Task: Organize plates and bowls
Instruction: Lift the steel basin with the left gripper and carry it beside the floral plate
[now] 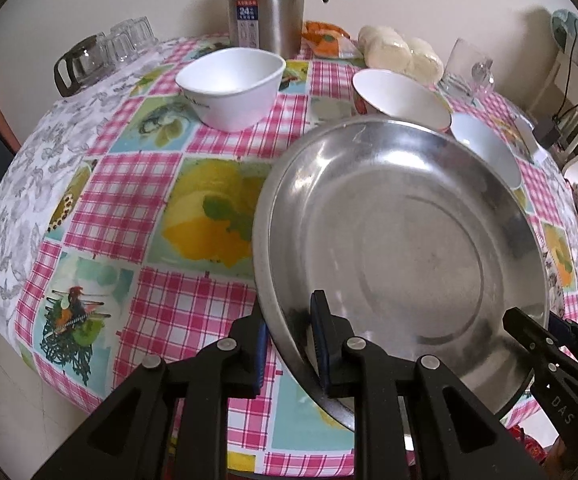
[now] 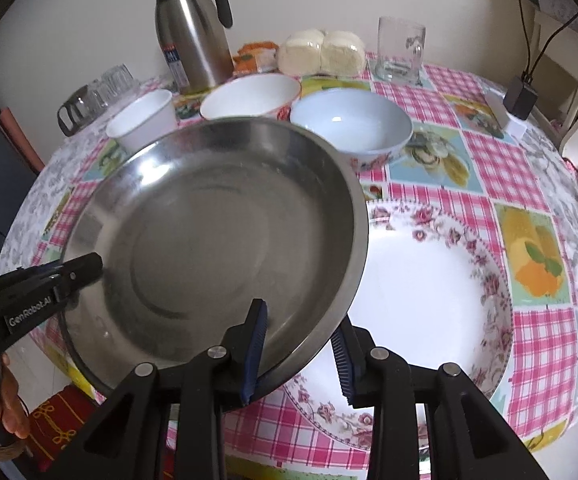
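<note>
I hold a wide steel plate (image 1: 409, 240) (image 2: 209, 232) tilted above the table with both grippers. My left gripper (image 1: 289, 312) (image 2: 89, 266) is shut on its left rim. My right gripper (image 2: 299, 320) (image 1: 537, 322) grips the right rim, one pad inside and one outside. Part of the steel plate overhangs a floral plate (image 2: 429, 280) lying on the tablecloth. Behind them stand a white squarish bowl (image 1: 231, 84) (image 2: 143, 120), a white bowl with a flowered outside (image 1: 401, 96) (image 2: 249, 96) and a pale blue bowl (image 2: 349, 120) (image 1: 485, 148).
At the back are a steel thermos jug (image 2: 191, 36), a glass mug (image 2: 399, 50), wrapped buns (image 2: 321, 54) and a glass pot with tumblers (image 1: 85, 60). The round table (image 1: 137, 184) drops off close in front of me. A hand (image 2: 9, 400) holds the left gripper's handle.
</note>
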`<state>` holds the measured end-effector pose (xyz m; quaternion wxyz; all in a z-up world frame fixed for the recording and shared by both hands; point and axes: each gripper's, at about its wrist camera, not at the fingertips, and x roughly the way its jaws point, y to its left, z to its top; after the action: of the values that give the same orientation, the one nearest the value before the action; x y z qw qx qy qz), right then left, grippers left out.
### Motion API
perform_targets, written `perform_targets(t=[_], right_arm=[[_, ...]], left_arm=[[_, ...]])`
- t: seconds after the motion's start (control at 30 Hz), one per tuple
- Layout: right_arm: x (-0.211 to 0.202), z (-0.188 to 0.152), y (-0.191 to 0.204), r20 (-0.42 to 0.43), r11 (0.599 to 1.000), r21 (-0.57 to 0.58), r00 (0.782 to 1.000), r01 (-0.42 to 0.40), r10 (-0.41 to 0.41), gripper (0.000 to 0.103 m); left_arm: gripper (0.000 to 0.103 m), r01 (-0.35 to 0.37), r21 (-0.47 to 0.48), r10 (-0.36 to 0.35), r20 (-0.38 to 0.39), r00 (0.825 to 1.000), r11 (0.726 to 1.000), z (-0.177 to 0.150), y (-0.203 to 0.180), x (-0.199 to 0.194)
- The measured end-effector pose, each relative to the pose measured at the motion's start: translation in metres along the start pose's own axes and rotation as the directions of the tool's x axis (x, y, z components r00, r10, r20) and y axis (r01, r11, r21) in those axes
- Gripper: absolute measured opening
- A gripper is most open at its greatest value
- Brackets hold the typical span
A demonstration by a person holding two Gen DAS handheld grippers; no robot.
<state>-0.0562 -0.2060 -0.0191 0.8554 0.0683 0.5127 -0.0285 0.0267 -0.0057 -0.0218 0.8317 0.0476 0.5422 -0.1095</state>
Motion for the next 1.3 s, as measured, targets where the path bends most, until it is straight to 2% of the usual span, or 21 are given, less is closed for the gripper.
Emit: perform_targets(t=[0.3,0.77,1.3], right_arm=[[0.002,-0.001,-0.006,-0.033,1.0,0.021,0.999,0.004,-0.004,0.035],[0.0,0.002,-0.011,-0.03,0.999,0.048,0.999,-0.009,0.01,0.036],[0.001,-0.003,0.007,-0.065,1.0,-0.019,0.998,-0.006,0.005,0.035]], left_arm=[[0.023,0.019,0.015,-0.018,-0.053,0.998,1.0,-0.003,-0.002,0.006],[0.024,0.016,-0.009,-0.017,-0.023,1.0,1.0,0.0,0.006,0.001],[0.024,0.01,-0.026,-0.01,0.012,1.0,1.0,0.002,0.013,-0.008]])
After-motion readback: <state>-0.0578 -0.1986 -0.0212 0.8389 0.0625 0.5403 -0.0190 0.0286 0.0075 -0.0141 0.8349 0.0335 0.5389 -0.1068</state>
